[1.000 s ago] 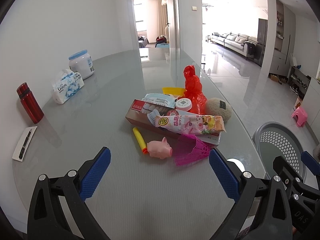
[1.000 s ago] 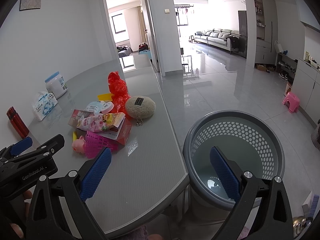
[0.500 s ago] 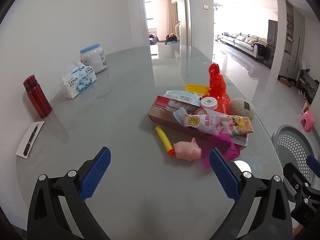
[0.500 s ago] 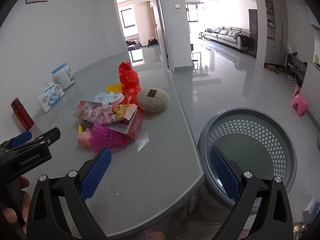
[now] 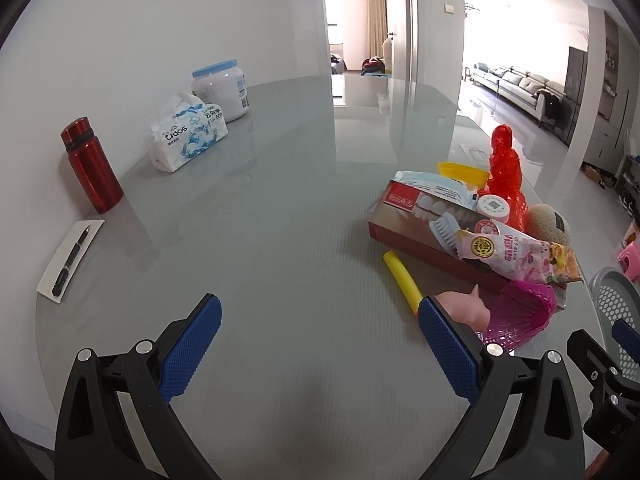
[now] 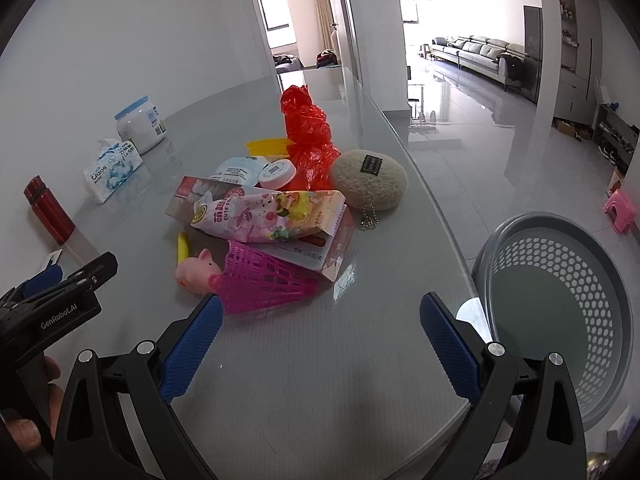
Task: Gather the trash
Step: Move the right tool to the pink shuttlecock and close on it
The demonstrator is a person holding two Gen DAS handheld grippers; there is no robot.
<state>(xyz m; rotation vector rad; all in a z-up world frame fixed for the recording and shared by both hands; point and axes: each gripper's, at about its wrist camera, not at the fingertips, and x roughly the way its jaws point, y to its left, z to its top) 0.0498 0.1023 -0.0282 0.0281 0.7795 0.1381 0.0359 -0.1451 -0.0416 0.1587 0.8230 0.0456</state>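
trash pile [image 6: 276, 220] ahead of right hand-held gripper [image 6: 320, 334]

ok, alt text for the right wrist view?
Open right tongs hover over a grey table facing a trash pile: pink mesh basket, pig toy, snack bag, red plastic bag. A grey perforated bin stands beside the table, right.

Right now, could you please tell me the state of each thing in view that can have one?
left gripper: open, empty, above the table.
right gripper: open, empty.
bin: upright, beside the table, looks empty.
snack bag: lying on the box.
box: lying flat.
red bag: crumpled, standing up.
jar: upright, lid on.
bottle: upright, capped.
pen: lying on a paper.
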